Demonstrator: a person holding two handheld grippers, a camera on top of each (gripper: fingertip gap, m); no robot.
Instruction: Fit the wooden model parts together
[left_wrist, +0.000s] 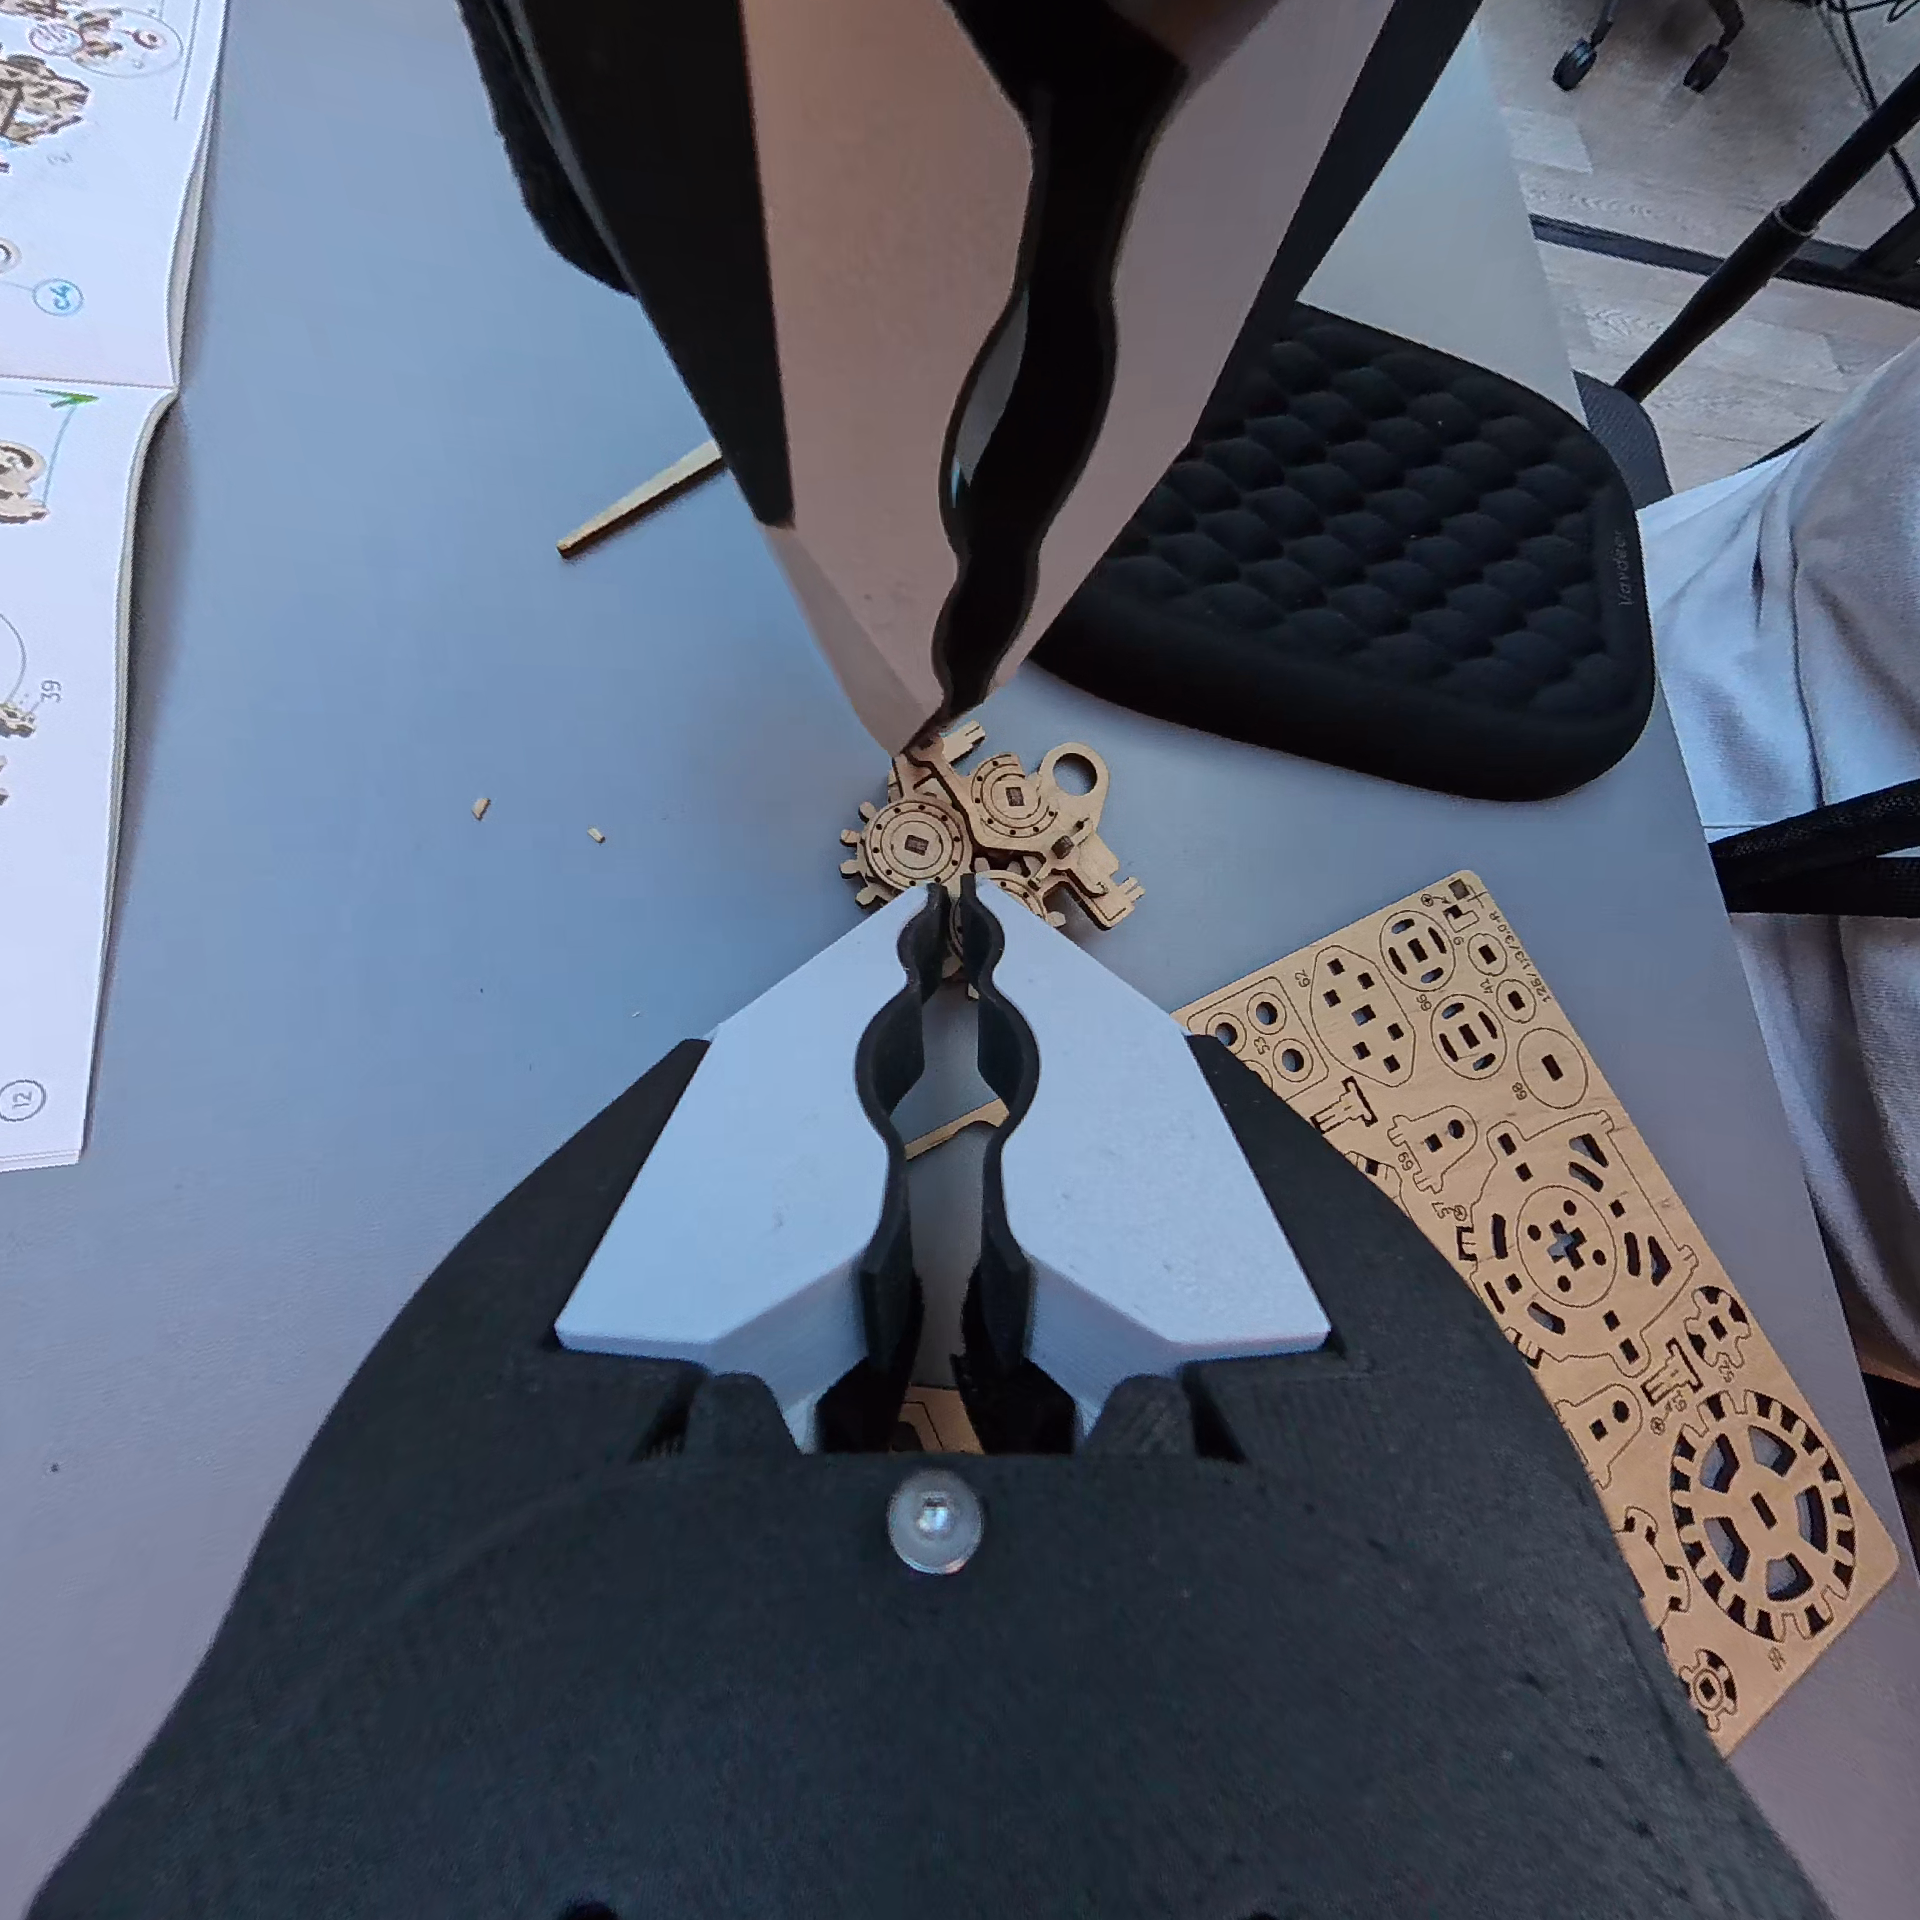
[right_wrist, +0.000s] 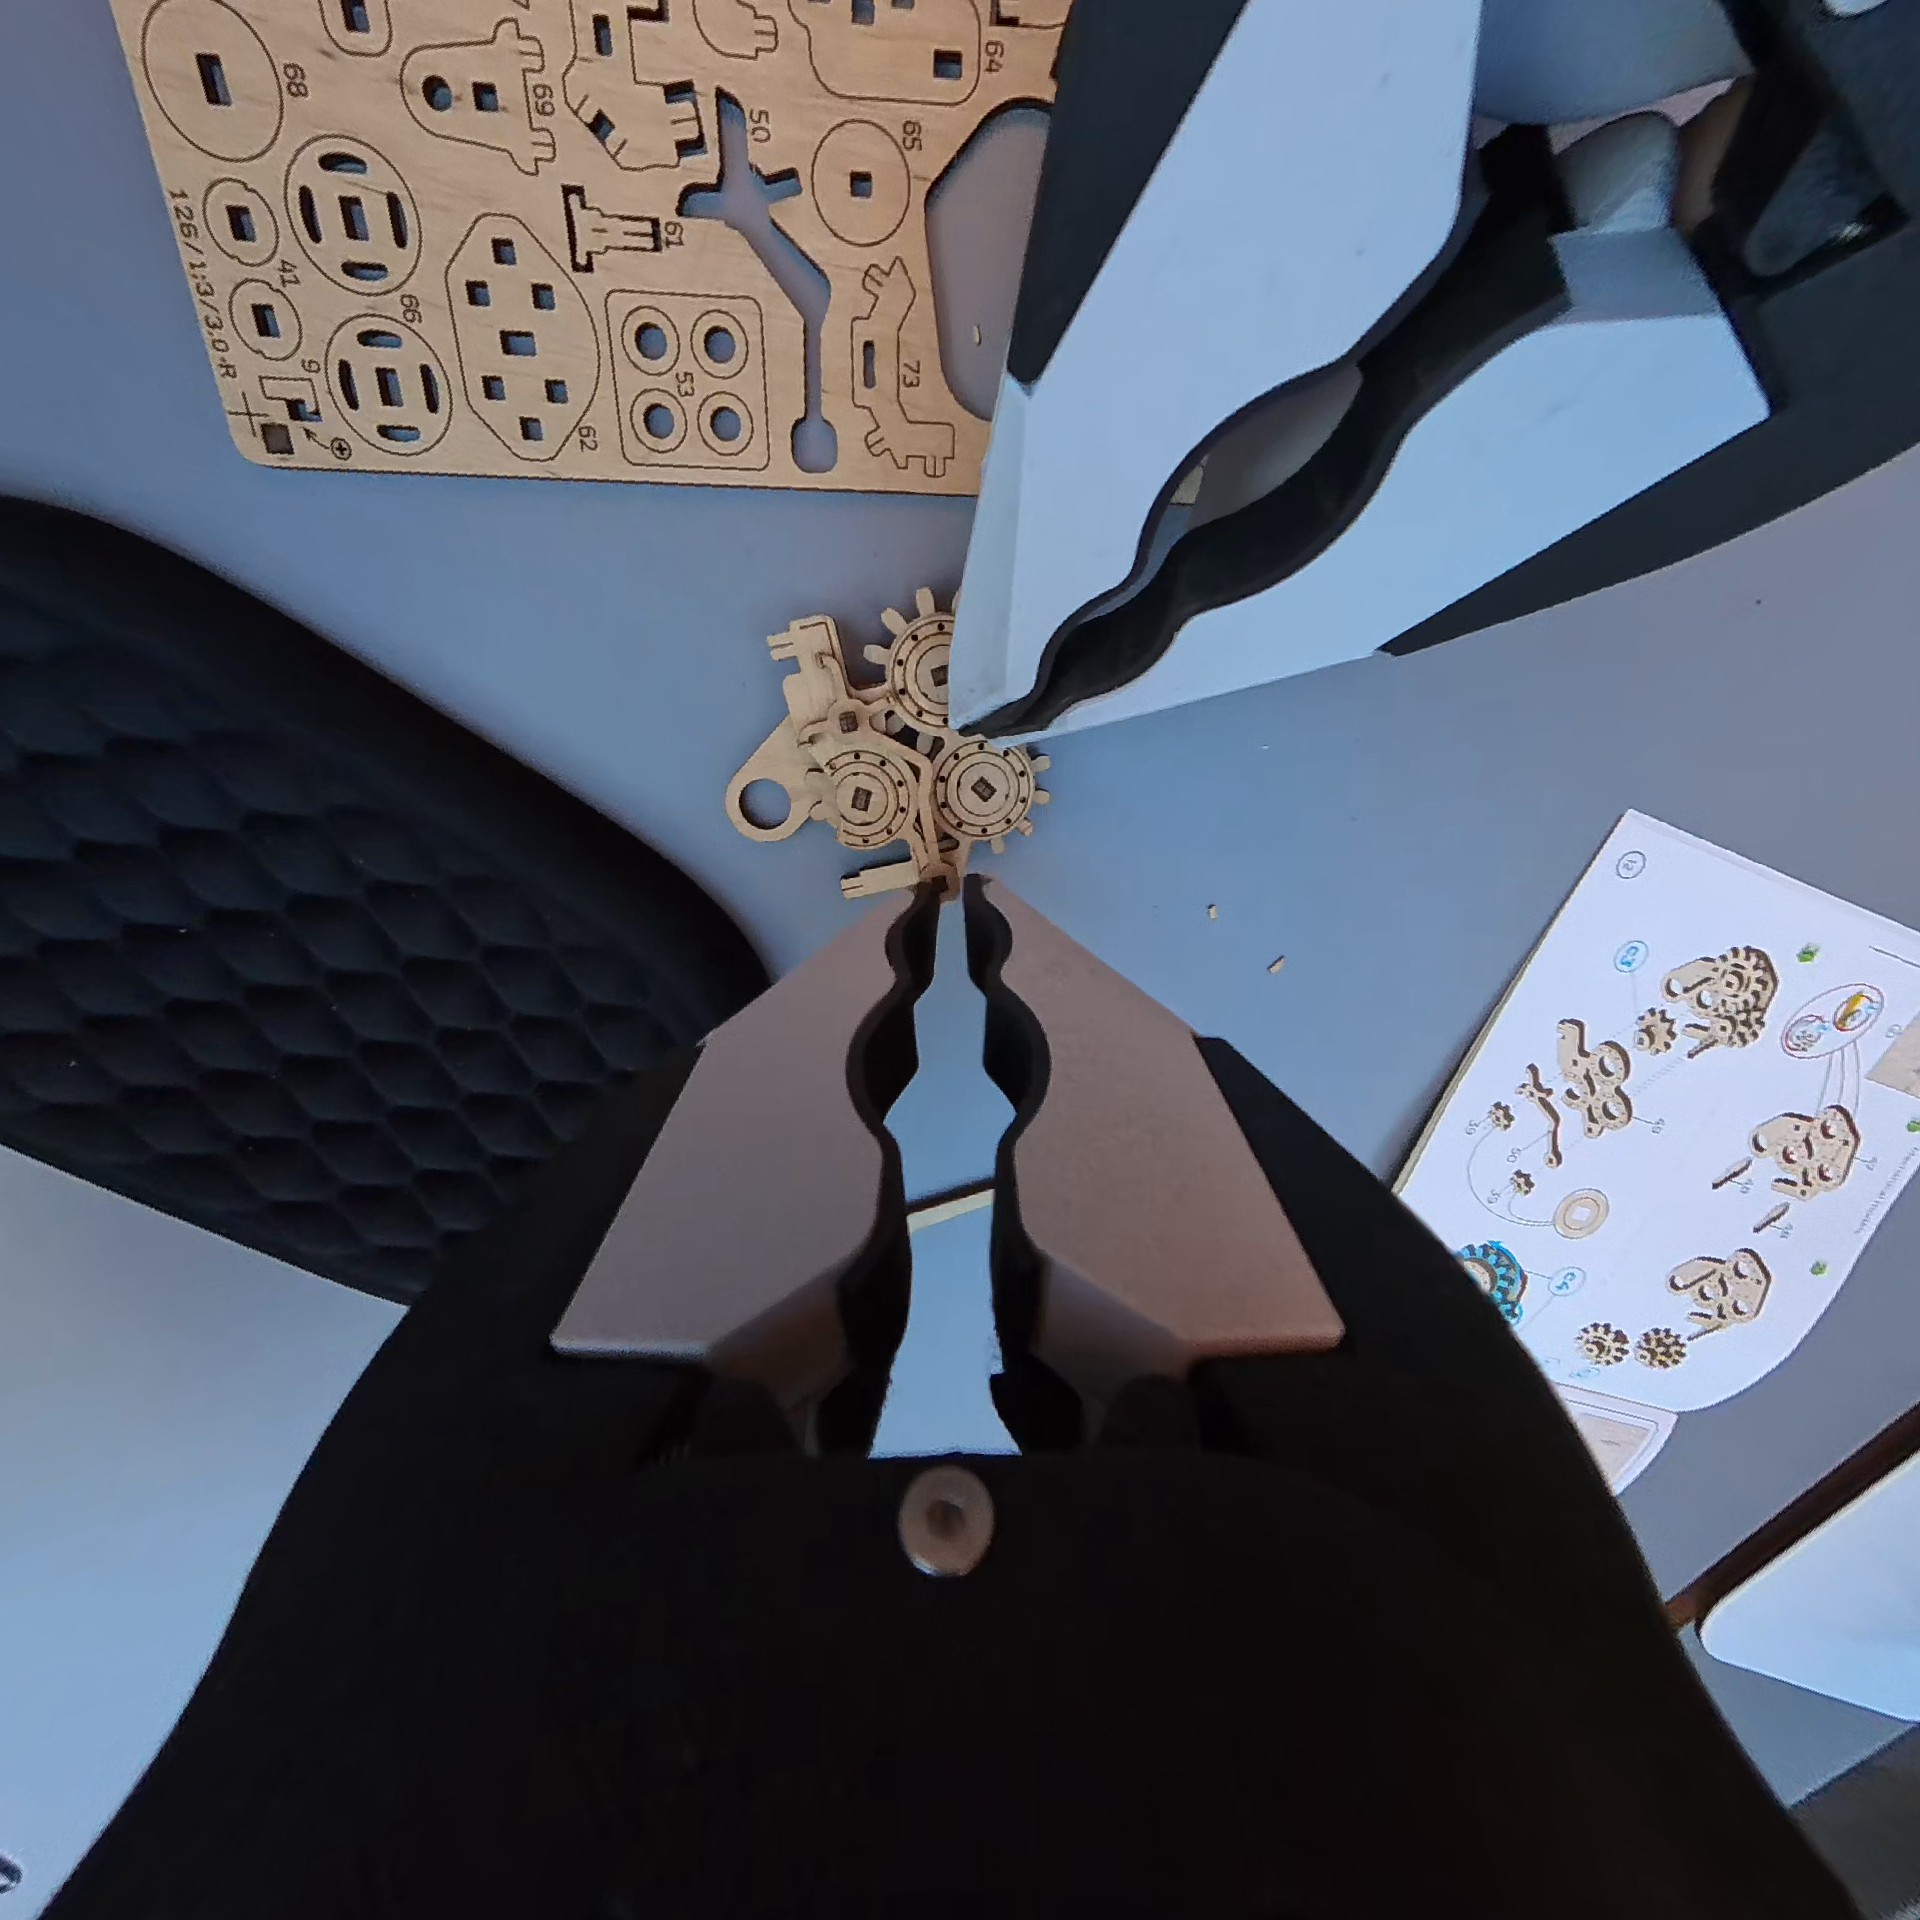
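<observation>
Only the right wrist view shows three gears (right_wrist: 982, 795) on the wooden model (right_wrist: 883, 758).

Two close, downward, opposed views share the gear assembly (left_wrist: 982, 831).

Grippers: 2 – left (left_wrist: 951, 896), pale blue-grey; right (right_wrist: 951, 885), brownish.
Model assembly (right_wrist: 894, 764): 1, on tabletop (left_wrist: 416, 727).
Gears on assembly: 3 visible (right_wrist: 985, 788).
Part sheet (left_wrist: 1558, 1247): 1, laser-cut, several parts punched out.
Wood strip (left_wrist: 639, 501): 1, loose.
Wood chips: 2 (left_wrist: 480, 807), tiny.
Instruction booklet (right_wrist: 1704, 1122): 1, open.
Black cushion (left_wrist: 1382, 551): 1, quilted.
Pale strip under grippers, partly hidden – kind unclear.
</observation>
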